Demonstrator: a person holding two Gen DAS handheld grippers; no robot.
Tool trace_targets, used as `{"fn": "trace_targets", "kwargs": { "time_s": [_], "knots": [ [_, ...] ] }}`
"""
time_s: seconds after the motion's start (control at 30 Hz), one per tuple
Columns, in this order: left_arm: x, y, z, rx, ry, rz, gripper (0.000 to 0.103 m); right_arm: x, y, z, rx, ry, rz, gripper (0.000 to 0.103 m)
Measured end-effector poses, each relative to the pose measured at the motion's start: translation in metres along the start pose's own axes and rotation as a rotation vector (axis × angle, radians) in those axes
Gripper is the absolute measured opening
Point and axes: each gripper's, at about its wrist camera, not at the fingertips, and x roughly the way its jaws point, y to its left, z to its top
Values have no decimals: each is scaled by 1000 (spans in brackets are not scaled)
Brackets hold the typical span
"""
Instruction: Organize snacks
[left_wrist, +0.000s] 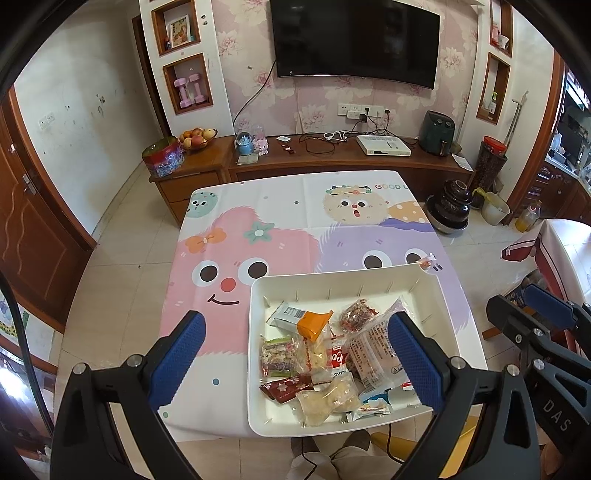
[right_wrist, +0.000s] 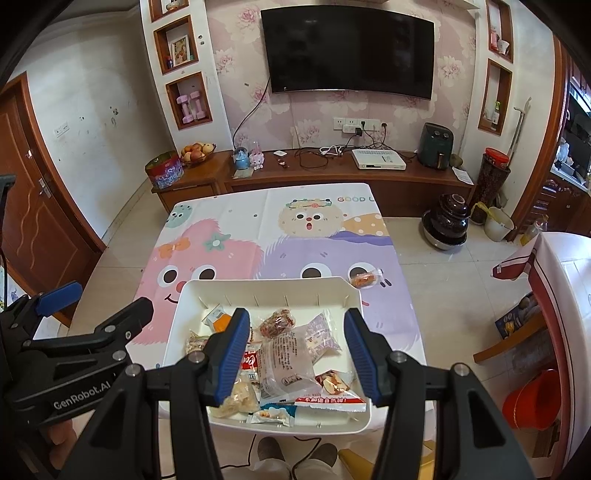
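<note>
My left hand-held gripper (left_wrist: 295, 363) and right hand-held gripper (right_wrist: 295, 354) hover released, empty, above the white tray (right_wrist: 266, 286) of wrapped snacks (right_wrist: 284, 363) on the counter (right_wrist: 221, 218). One stray candy (right_wrist: 364, 279) lies outside; crinkly wrappers risk slipping when pinched.

We see an evenly lit, bright room (soft daylight, faint shadows), sharp at centre, with strong fisheye bending and dark vignetting at the corners.
</note>
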Motion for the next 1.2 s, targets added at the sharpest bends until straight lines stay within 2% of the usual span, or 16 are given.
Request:
{"fn": "trace_targets", "kwargs": {
  "time_s": [1.2],
  "knots": [
    [2,2,0,-3,2,0,99,2,1,-1,0,2,1,54]
  ]
}}
